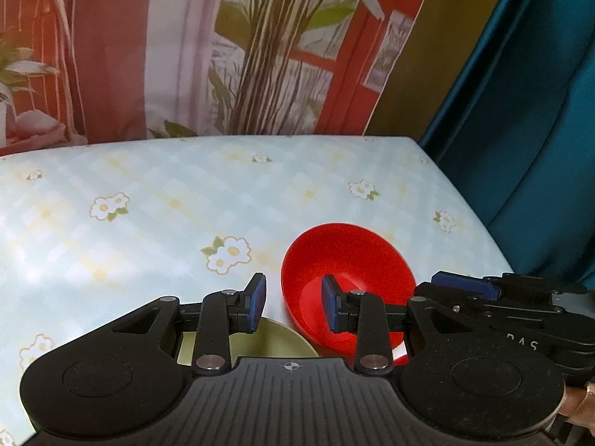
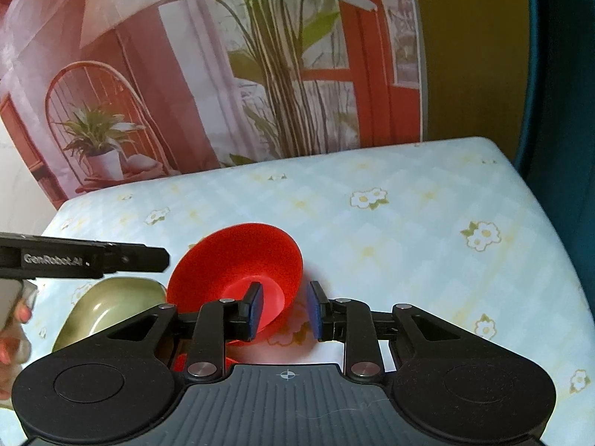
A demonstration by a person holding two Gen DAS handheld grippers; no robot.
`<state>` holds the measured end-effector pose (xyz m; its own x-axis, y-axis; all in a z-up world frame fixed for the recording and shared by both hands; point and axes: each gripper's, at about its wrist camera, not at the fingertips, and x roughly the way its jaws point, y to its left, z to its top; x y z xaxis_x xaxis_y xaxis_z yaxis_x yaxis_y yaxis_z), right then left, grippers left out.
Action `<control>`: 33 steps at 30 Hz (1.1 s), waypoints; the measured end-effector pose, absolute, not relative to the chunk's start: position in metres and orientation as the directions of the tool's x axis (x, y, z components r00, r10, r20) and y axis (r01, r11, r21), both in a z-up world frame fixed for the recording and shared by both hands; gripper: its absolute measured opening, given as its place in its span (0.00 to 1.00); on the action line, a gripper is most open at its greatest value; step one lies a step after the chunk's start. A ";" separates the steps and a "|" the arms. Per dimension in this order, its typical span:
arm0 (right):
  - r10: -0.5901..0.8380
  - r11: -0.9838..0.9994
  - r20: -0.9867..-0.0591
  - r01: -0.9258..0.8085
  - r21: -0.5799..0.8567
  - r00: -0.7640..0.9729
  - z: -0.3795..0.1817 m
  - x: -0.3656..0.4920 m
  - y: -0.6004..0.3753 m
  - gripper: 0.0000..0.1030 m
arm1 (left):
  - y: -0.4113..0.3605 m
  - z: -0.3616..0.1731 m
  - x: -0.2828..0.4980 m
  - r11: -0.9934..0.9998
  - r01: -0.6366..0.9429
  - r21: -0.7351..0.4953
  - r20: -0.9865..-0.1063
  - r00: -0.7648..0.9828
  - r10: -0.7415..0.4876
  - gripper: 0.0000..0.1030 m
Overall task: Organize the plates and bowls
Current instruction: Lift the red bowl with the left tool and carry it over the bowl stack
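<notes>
1. Straddling the left rim of the red bowl point(image 1: 353, 260), the left gripper point(image 1: 293, 303) has one blue pad outside the rim and the other inside the bowl. Its jaws are set narrow, and a strip of cloth shows between the outer pad and the rim, so no pad is seen pressing.
2. The right gripper point(image 2: 284, 310) stands the same way at the bowl's right wall: left pad inside, right pad outside. Its jaws are narrow, with a gap showing beside the wall.
3. The bowl is tipped, its mouth turned toward the cameras. It lies near the front of the flowered tablecloth point(image 1: 148, 204), toward the right side of the table.
4. The left wrist view shows only a slice of the green dish point(image 1: 282, 342), just under that gripper's fingers and touching or overlapped by the bowl's near-left edge. Which of the two it is I cannot tell.
5. The right wrist view shows far more of that dish, to the left of the bowl. It also shows the left gripper side-on above the dish, and part of a hand point(image 2: 13, 338) at the left edge.
6. A bit of red shows below each gripper's linkage; what it belongs to is unclear.
</notes>
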<state>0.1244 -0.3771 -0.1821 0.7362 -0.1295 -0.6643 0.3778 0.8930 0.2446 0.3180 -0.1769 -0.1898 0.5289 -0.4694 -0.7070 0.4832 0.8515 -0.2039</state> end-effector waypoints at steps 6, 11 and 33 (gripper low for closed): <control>-0.120 0.889 -0.678 0.382 0.251 0.725 -0.191 0.132 -0.381 0.24 | -0.183 -0.200 0.326 0.844 0.494 -0.206 -0.717 0.511 -0.474 0.33; -0.100 0.887 -0.684 0.377 0.269 0.723 -0.197 0.136 -0.382 0.24 | -0.185 -0.204 0.325 0.833 0.516 -0.198 -0.717 0.503 -0.483 0.32; -0.118 0.892 -0.657 0.371 0.260 0.745 -0.180 0.135 -0.375 0.20 | -0.180 -0.184 0.304 0.827 0.534 -0.174 -0.678 0.545 -0.494 0.25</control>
